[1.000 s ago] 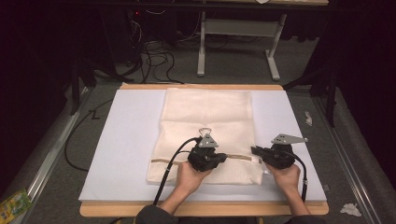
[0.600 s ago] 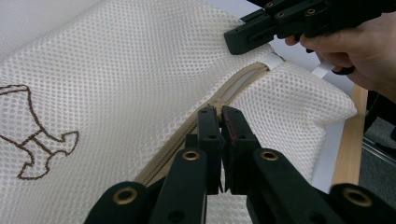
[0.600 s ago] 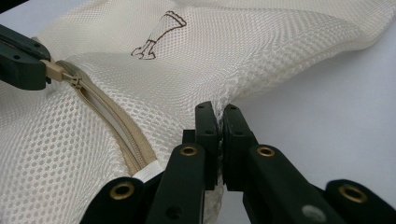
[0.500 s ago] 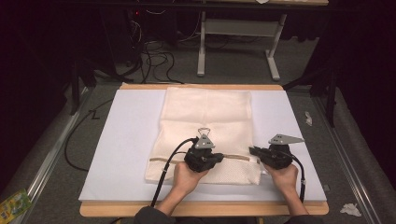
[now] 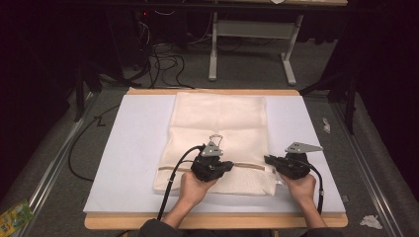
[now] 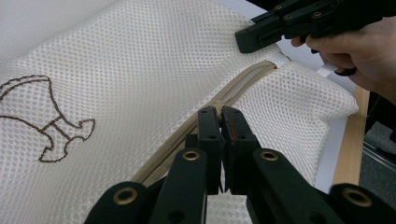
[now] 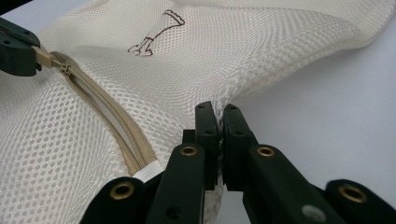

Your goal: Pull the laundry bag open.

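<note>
the left gripper (image 6: pixel 219 116), jaws pinching the zipper pull (image 7: pixel 44 58), should draw straight along the zipper (image 6: pixel 233 91) while the right gripper (image 7: pixel 218 116), clamped on the mesh laundry bag (image 5: pixel 217 118) right edge, holds it taut.

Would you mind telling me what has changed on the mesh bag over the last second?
The left gripper, shut on the beige zipper pull, slid slightly leftward along the cream mesh laundry bag. The right gripper stayed clamped on the bag's edge.
</note>
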`<control>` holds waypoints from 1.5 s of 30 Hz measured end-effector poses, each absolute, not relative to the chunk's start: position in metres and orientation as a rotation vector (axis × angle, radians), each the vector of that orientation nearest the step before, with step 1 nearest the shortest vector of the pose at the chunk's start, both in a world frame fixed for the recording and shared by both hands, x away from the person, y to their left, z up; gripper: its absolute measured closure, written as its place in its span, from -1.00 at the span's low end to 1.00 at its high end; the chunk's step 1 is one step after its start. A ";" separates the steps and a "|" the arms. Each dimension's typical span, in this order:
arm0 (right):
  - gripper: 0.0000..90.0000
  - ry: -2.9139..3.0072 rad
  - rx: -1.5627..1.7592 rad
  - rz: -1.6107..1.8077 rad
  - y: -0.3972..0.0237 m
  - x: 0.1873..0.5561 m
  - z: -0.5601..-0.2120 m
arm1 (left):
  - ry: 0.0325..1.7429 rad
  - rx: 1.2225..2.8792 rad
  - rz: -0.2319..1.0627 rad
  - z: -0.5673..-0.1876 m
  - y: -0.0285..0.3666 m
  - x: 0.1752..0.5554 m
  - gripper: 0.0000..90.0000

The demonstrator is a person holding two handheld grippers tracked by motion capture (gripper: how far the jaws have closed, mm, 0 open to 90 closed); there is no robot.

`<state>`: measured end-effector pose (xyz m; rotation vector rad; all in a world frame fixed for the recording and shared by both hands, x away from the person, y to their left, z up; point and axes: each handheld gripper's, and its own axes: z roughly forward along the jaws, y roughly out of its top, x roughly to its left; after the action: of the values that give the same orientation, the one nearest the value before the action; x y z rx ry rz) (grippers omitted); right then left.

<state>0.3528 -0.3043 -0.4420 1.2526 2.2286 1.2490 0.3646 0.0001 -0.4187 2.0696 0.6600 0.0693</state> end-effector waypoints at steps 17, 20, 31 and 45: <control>0.96 2.228 1.247 1.244 -0.305 0.352 -0.441 | 0.660 2.061 0.094 -0.417 0.008 0.363 0.94; 0.96 2.225 1.250 1.235 -0.305 0.352 -0.442 | 0.664 2.066 0.094 -0.418 0.010 0.362 0.94; 0.96 2.213 1.263 1.240 -0.310 0.352 -0.441 | 0.689 2.049 0.115 -0.414 0.023 0.363 0.94; 0.96 2.222 1.255 1.237 -0.308 0.351 -0.441 | 0.683 2.046 0.125 -0.413 0.024 0.361 0.93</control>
<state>0.3506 -0.3085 -0.4409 1.2547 2.2225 1.2369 0.3612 0.0243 -0.4132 2.0457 0.6834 0.1255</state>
